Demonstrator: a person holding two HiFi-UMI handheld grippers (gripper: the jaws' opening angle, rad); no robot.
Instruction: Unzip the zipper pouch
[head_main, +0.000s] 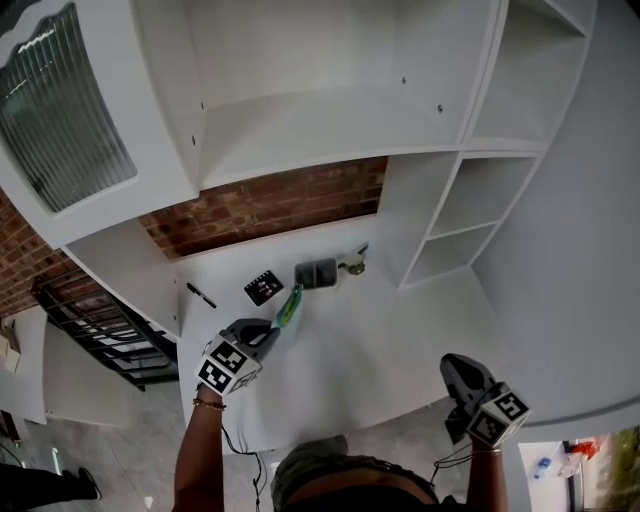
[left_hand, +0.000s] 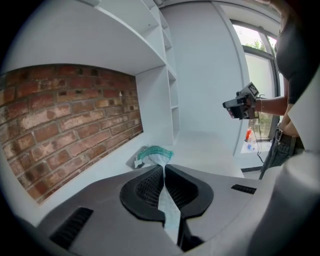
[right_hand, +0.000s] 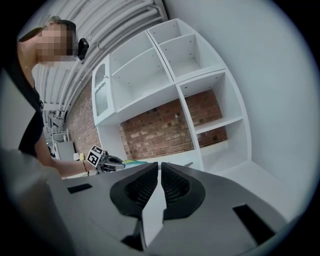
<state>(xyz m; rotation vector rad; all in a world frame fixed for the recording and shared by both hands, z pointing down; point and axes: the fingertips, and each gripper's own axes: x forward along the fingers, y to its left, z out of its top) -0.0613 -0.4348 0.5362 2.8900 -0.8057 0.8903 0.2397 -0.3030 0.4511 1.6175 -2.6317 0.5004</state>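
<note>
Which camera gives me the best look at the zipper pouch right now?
Left gripper view: the zipper pouch lies close ahead, its edge clamped in the left gripper. Head view shows only a small green strip; right gripper view, a distant teal sliver.

No letters, numbers or brand names can be read anywhere. The only printed signs are black-and-white square code markers with blocky patterns and no lettering. One faces up on the white marker cube (head_main: 225, 366) of the left gripper (head_main: 272, 330), and it also shows small in the right gripper view. Another is on the white marker cube (head_main: 498, 416) of the right gripper (head_main: 453, 363). A third is on a small black square card (head_main: 263, 288) just beyond the left gripper
</note>
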